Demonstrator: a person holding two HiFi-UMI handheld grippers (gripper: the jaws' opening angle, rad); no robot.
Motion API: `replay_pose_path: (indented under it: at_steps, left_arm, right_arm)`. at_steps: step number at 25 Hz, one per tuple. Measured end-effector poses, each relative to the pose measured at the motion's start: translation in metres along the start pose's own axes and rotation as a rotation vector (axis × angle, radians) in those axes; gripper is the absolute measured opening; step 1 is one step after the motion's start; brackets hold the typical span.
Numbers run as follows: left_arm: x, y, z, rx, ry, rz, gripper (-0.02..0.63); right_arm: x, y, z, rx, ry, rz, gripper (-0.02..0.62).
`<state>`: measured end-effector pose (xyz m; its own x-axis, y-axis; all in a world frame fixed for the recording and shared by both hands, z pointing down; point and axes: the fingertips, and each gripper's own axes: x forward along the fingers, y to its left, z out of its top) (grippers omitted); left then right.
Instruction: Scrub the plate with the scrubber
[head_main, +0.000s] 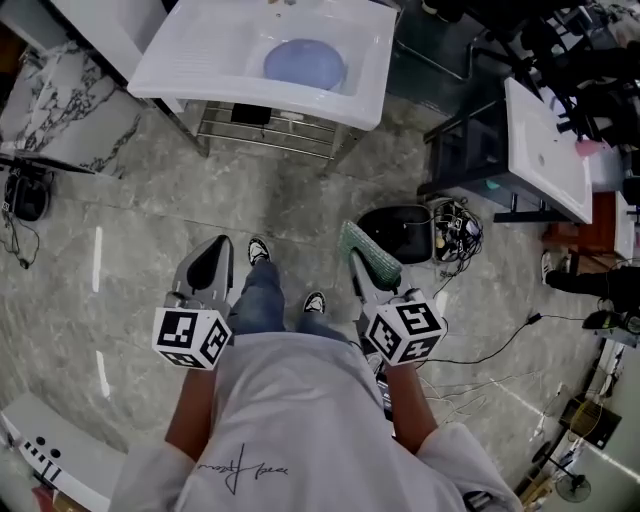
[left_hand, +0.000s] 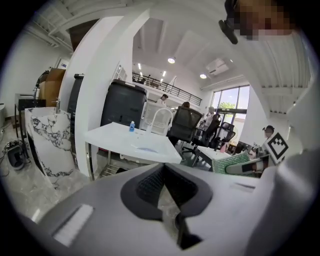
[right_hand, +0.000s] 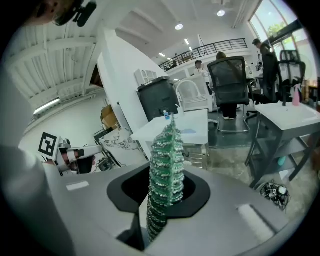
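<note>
head view shows scrubber (head_main: 372, 257) in right tool (head_main: 358, 264), plate (head_main: 305, 63) well ahead.

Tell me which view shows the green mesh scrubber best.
The right gripper view: the green mesh scrubber fills the centre, edge-on, clamped in the right hand-held gripper. The head view shows it small, from above; the left gripper view catches a piece at its right side.

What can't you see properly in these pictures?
- Head view: the plate in the sink is too small and far to tell whether it is dirty.
- Left gripper view: the bottle is too small to read.
- Right gripper view: the scrubber has its lower end hidden inside the right hand-held gripper.
- Head view: the marker cubes cover the person's hands.
</note>
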<state>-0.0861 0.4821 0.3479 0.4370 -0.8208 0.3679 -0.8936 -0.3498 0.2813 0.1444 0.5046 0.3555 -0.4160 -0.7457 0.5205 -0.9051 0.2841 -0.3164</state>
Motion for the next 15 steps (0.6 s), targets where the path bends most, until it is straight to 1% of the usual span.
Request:
replay_pose_path:
  at_steps: [2,6,8,10,12,15]
  left_arm:
    - [0.009,0.017,0.014,0.005,-0.003,-0.019,0.055]
    - [0.021,0.047,0.033,-0.014,-0.012,-0.039,0.055]
    - [0.024,0.06,0.041,-0.019,-0.023,-0.044,0.055]
    - [0.026,0.072,0.046,-0.023,-0.03,-0.05,0.055]
    - [0.028,0.082,0.051,-0.028,-0.036,-0.056,0.055]
    - [0.03,0.094,0.058,-0.033,-0.044,-0.064,0.055]
  right_arm:
    - [0.017,0.007,0.012,-0.026,0.007,-0.01,0.051]
    - [0.046,0.017,0.02,-0.105,0.078,-0.074,0.051]
    - [0.059,0.026,0.022,-0.104,0.104,-0.079,0.049]
    - [0.069,0.035,0.027,-0.09,0.11,-0.065,0.049]
    - [0.076,0.043,0.034,-0.073,0.1,-0.047,0.049]
    - [0.085,0.049,0.048,-0.052,0.077,-0.05,0.049]
